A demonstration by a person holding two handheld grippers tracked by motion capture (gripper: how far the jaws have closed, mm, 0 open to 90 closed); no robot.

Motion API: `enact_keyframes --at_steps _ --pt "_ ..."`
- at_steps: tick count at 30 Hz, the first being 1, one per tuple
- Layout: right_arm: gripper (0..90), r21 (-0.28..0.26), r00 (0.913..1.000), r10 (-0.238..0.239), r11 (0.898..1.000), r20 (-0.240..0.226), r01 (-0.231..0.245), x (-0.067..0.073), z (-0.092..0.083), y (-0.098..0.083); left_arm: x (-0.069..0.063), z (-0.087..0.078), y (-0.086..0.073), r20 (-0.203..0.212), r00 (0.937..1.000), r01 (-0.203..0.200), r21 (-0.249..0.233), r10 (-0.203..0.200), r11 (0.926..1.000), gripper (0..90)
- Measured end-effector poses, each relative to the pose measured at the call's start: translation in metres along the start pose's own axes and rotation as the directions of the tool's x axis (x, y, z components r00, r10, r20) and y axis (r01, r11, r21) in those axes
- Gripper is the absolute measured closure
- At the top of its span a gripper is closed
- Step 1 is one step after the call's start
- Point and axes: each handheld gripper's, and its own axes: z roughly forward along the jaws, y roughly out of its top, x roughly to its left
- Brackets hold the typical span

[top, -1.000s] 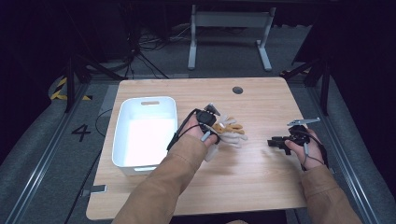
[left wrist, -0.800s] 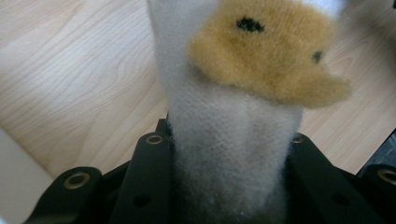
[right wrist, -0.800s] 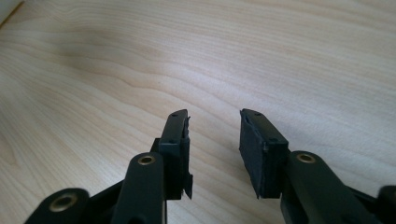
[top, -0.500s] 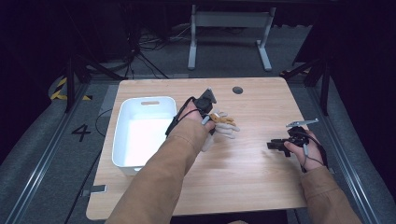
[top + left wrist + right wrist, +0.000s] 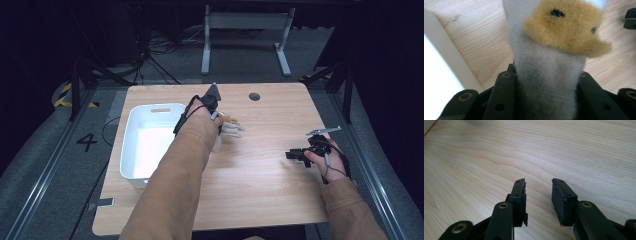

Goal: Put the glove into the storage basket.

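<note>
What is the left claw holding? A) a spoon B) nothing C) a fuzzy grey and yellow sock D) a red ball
C: in the left gripper view the left claw has its jaws squeezed on a fuzzy grey sock with a yellow patch, held above the wooden table beside the white bin.

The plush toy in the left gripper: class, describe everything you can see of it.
The plush toy is soft, fuzzy fabric: a pale grey-white body with a tan patch bearing two small dark marks. The left gripper is shut on its lower part, black fingers pressing both sides. In the high view it hangs just right of the white bin, above the wooden table.
</note>
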Motion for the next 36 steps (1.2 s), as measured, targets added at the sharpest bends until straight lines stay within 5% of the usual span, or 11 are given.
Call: enact_keyframes --at_steps 17,24,30,32,36 --pt "65.1 0.03 0.9999 -0.005 1.0 -0.01 0.005 0.003 0.022 0.024 0.023 -0.045 -0.017 -0.02 0.9897 0.14 -0.089 -0.142 0.9862 69.4" --pt "63.9 0.021 1.0 0.004 1.0 0.002 -0.004 0.0 0.017 0.02 0.031 -0.065 -0.026 -0.043 0.989 0.135 -0.122 -0.142 0.9833 69.3" --pt "64.1 0.012 0.9996 0.026 1.0 0.006 -0.026 -0.005 0.012 0.016 0.044 -0.072 -0.032 -0.056 0.9792 0.187 -0.13 -0.195 0.9738 69.3" --pt "64.1 0.013 0.9996 0.027 1.0 0.011 -0.027 -0.005 0.011 0.015 0.053 -0.071 -0.034 -0.069 0.9681 0.23 -0.134 -0.241 0.9639 69.3" --pt "64.0 0.011 0.9994 0.031 0.999 0.017 -0.031 -0.008 0.008 0.011 0.062 -0.07 -0.035 -0.079 0.9564 0.269 -0.138 -0.281 0.9532 69.3"
